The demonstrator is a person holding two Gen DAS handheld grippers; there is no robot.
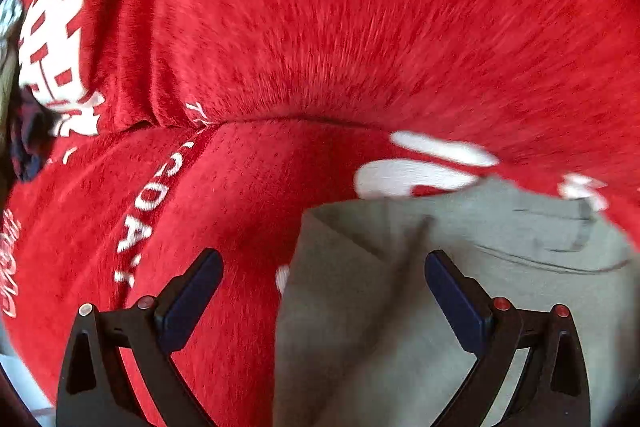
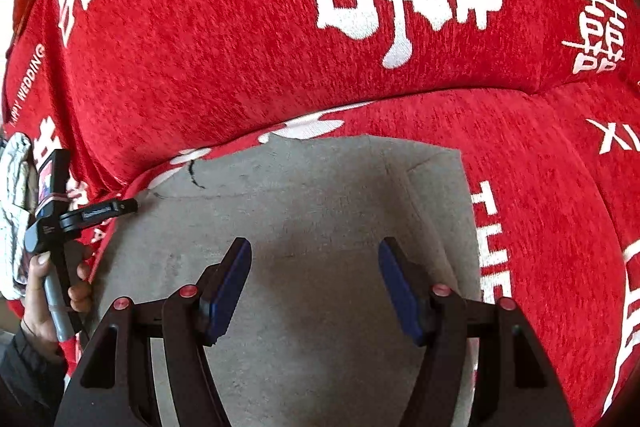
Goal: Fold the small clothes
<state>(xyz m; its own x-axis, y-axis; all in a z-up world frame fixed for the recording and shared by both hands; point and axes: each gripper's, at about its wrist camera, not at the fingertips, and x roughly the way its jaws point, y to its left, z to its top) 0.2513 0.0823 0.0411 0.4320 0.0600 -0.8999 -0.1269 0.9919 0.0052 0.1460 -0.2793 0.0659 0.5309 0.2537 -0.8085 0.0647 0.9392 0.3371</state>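
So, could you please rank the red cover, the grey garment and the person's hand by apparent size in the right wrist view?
1. Red cover, filling most of the view.
2. Grey garment, partly hidden behind the right tool, so possibly larger.
3. Person's hand, clearly smallest, at the left edge.

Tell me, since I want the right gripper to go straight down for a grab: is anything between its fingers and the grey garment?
Nothing visible. The right gripper hangs open directly over the grey garment, with only bare grey cloth showing between its fingers. The left gripper is off at the garment's far left edge, over the red sofa cover.
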